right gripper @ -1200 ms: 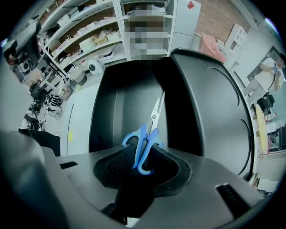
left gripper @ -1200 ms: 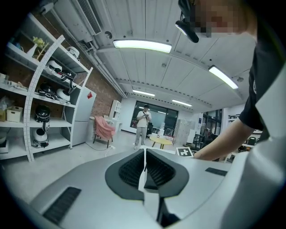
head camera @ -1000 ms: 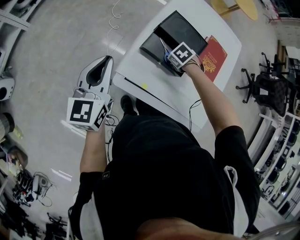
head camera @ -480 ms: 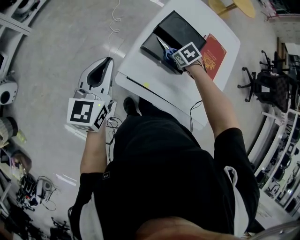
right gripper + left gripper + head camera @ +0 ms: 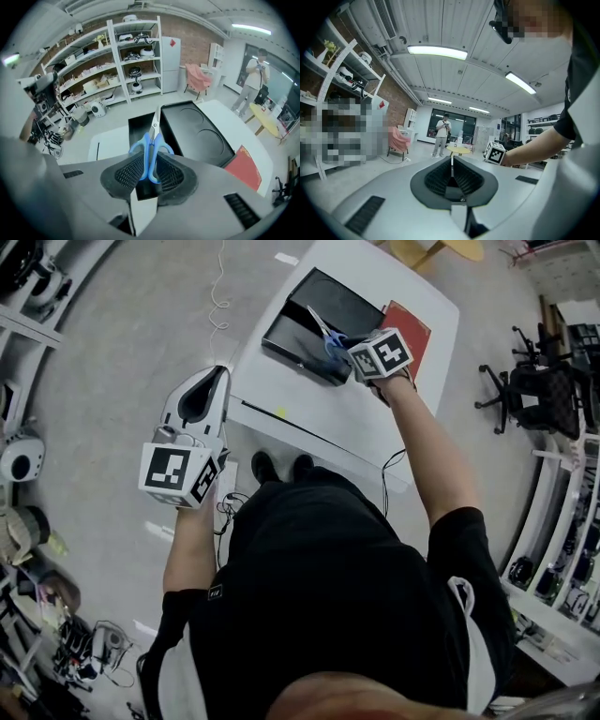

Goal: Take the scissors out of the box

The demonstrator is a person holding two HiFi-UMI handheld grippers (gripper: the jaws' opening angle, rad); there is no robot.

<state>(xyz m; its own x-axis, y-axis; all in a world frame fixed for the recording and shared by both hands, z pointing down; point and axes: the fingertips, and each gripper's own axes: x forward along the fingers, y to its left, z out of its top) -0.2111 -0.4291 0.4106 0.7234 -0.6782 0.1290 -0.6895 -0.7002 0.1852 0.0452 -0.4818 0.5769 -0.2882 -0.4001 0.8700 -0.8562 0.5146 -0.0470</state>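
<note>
Fingers (image 5: 127, 172) on my right gripper (image 5: 151, 165) are clamped on the blue handles of the scissors (image 5: 152, 140), with the loops pinched between the two ribbed pads and the blades sticking straight out ahead of them. I judge that grip sensible: the handles are the thickest part, so the tool is unlikely to twist, and the points face away from me. The blades reach out over the open half of the black box (image 5: 286, 341) on the white desk (image 5: 337, 418). From the head view the scissors look raised above the box rim rather than lying inside, though I cannot be sure how far clear they are. A red booklet (image 5: 412, 322) lies just beside the box on its right. My left gripper (image 5: 451, 166) hangs off the desk's left edge, over the floor and well apart from the work, its fingers pressed together with nothing between them. I judge it is parked there simply to keep out of the way.
</note>
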